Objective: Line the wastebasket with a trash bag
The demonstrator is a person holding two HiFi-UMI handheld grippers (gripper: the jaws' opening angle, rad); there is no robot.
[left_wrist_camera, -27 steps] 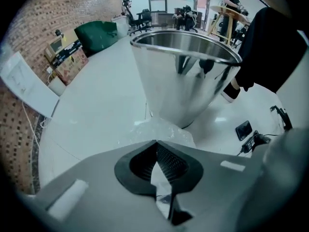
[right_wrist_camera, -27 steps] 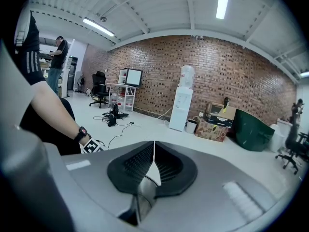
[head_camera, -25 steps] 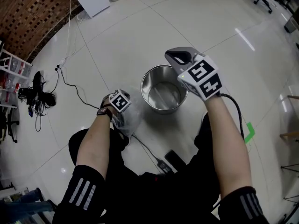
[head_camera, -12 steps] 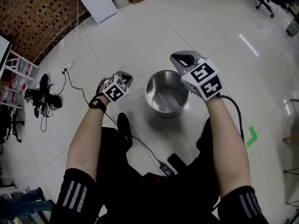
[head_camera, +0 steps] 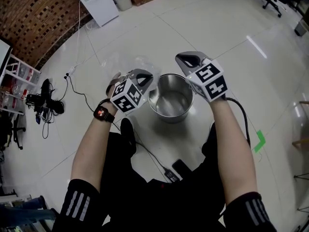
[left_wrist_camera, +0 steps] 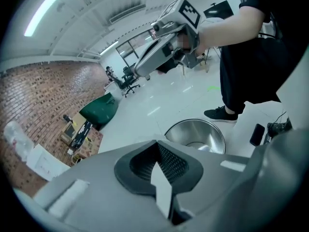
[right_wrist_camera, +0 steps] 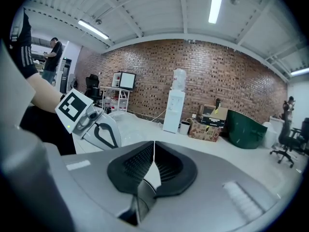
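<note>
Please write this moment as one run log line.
left gripper: shut on trash bag | right gripper: shut | wastebasket: not lined yet

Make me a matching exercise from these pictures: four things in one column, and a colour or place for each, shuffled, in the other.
Things:
1 wastebasket
2 trash bag
3 watch
4 tape mark

Descriptions:
A green, at the far right of the head view
B clear film, just beyond the left claw
C shiny metal, nothing inside
D red face, black strap

Pairs: 1-C, 2-B, 3-D, 4-A
</note>
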